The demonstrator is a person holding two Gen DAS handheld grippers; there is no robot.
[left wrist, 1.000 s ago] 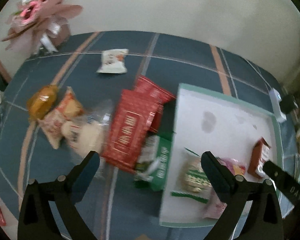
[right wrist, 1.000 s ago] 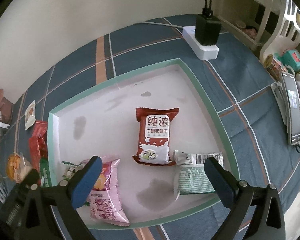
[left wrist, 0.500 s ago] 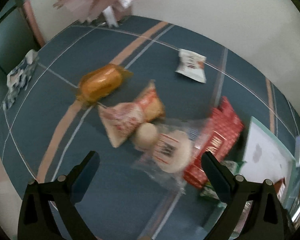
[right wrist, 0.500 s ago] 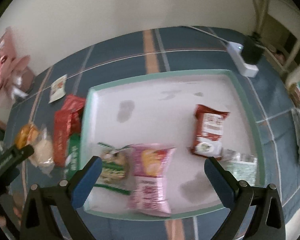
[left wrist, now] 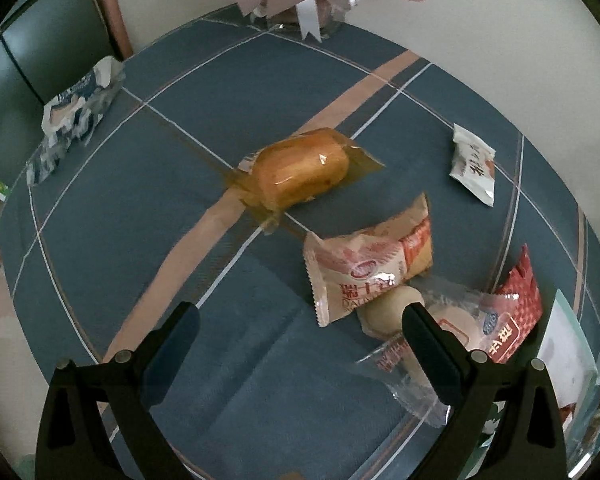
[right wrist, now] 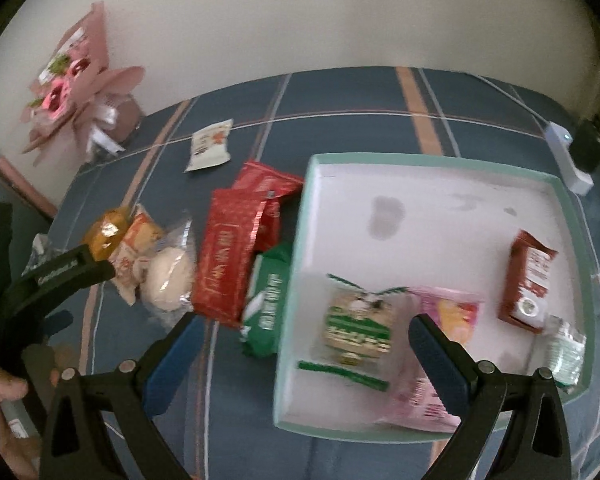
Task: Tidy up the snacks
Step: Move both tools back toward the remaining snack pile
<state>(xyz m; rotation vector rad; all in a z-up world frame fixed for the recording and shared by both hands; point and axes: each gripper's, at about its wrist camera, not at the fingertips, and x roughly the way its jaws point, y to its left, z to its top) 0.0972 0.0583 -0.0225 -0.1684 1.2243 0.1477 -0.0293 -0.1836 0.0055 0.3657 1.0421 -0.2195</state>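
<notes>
Tongs left [left wrist: 296, 320] and right [right wrist: 304, 330] gape empty above scattered snacks.

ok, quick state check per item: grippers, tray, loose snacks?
left gripper: open, empty
right gripper: open, empty
tray: four packets inside
orange bun: wrapped, on cloth, outside tray
pink packet: sealed, overlapping clear bag
clear bag: outside tray
red packs: stacked beside tray
green pack: against tray's outer wall
</notes>
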